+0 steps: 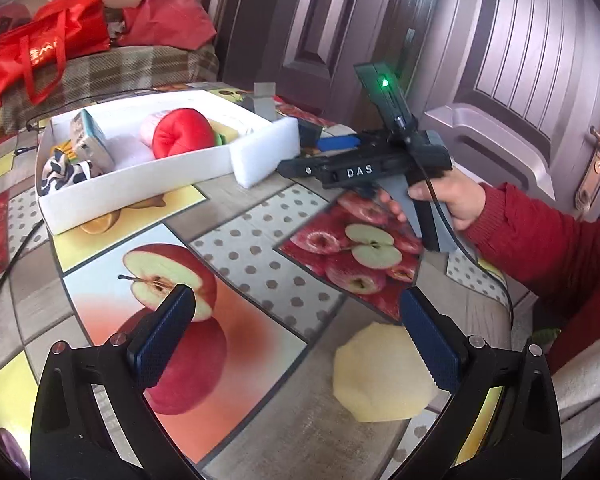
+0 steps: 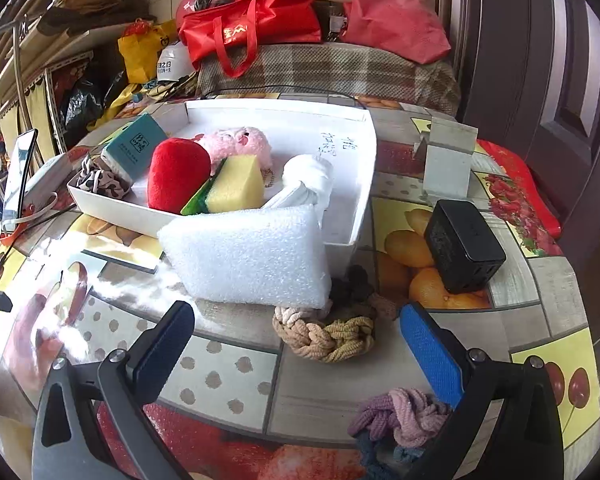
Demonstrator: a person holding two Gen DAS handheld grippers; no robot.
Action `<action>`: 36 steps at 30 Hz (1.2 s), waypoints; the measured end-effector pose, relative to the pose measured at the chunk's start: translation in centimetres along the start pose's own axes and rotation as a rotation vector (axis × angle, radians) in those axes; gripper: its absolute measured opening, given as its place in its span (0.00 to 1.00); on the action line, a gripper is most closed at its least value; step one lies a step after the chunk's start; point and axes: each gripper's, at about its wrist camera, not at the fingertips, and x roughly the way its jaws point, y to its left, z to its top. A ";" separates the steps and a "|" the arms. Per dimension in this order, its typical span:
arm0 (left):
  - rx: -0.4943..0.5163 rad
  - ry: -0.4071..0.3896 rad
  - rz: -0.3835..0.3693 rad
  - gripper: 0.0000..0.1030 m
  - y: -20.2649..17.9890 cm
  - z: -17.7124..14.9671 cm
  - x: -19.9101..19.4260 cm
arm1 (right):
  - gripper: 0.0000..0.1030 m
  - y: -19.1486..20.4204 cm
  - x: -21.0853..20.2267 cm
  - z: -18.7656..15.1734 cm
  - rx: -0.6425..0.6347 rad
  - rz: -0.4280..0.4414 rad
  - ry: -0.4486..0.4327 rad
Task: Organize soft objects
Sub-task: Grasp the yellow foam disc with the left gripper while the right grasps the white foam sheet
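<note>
Hovering both grippers over the fruit-print table (image 2: 540, 280), jaws apart and holding nothing: our left gripper (image 1: 296, 336) sits above the printed apple, and our right gripper (image 2: 296, 344) faces a braided beige-and-yellow hair tie (image 2: 324, 336) lying just ahead between its fingers. We see a white foam block (image 2: 248, 256) touching the white tray (image 2: 364, 184), which holds a red plush (image 2: 176, 176), yellow sponge (image 2: 236, 188) and pink plush (image 2: 240, 142). A pink-purple hair tie (image 2: 400, 416) lies by our right finger.

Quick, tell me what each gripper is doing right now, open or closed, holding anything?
Left gripper: open, holding nothing, above the tablecloth.
Right gripper: open, holding nothing, with the braided hair tie lying between its fingers.
</note>
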 end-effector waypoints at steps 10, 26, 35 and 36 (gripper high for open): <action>0.078 0.057 0.006 1.00 -2.5 -1.0 0.1 | 1.00 3.2 -1.3 1.6 -0.031 -0.051 -0.166; 0.149 0.255 0.055 0.89 -4.9 -2.6 3.1 | 0.88 4.6 1.6 2.9 -0.015 -0.145 -0.065; 0.095 0.198 0.117 0.60 -3.4 -2.5 2.2 | 0.86 4.2 -1.5 2.1 0.022 -0.121 -0.227; 0.081 0.181 0.134 0.60 -3.0 -2.4 1.9 | 0.86 4.2 -2.3 1.8 0.029 -0.126 -0.268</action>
